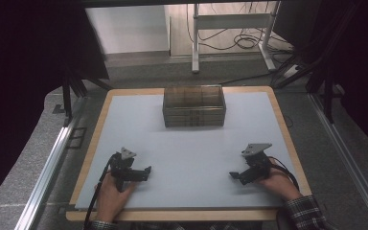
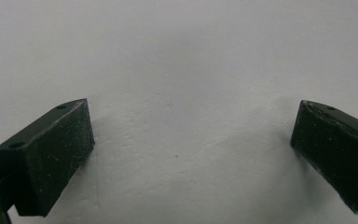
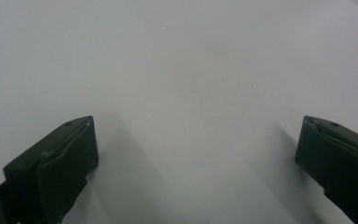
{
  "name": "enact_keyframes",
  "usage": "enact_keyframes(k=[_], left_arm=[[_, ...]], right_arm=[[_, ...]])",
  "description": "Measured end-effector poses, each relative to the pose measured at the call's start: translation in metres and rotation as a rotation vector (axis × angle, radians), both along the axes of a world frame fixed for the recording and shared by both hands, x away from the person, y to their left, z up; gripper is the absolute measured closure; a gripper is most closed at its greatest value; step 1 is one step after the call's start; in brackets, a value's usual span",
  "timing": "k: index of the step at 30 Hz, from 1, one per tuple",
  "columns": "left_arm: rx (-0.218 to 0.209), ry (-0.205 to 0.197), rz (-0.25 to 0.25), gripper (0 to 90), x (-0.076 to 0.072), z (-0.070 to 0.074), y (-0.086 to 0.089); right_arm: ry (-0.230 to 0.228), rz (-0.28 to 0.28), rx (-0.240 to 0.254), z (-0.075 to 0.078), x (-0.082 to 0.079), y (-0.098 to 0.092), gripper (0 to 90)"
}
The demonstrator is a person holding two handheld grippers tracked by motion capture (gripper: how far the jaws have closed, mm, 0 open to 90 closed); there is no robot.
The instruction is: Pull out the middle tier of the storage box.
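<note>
A clear plastic compartment box (image 1: 194,106) stands at the far middle of the table, its top divided into several cells. My left gripper (image 1: 147,172) rests low over the near left of the white table top (image 1: 191,148), held in a hand, jaws pointing right. In the left gripper view the gripper (image 2: 191,140) is open, with bare white surface between its black fingers (image 2: 51,158). My right gripper (image 1: 232,175) sits at the near right, jaws pointing left. In the right gripper view it (image 3: 196,154) is open too, nothing between its fingers (image 3: 56,168).
The table has a wooden rim (image 1: 100,120). Beyond it stand a white desk frame (image 1: 230,28) with loose cables (image 1: 242,40) on the floor, and dark tripod legs (image 1: 72,86) at both sides. Aluminium rails (image 1: 48,167) run along the left and right.
</note>
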State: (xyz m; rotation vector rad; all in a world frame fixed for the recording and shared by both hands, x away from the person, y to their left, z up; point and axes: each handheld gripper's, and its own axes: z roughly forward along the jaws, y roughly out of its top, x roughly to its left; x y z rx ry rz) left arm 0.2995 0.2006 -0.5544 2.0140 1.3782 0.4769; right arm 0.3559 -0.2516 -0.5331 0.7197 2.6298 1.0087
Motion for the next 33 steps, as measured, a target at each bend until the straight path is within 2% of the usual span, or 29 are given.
enact_keyframes(k=[25,33], left_arm=[[0.003,0.0,-0.001,0.0,0.0,0.0001,0.0002],[0.003,0.001,-0.002,0.0,0.0,0.0001,0.0002]], right_arm=[[0.005,0.001,-0.018,0.0022,0.0003,0.0016,0.0],[0.021,0.011,-0.041,0.007,-0.0019,0.0042,6.4]])
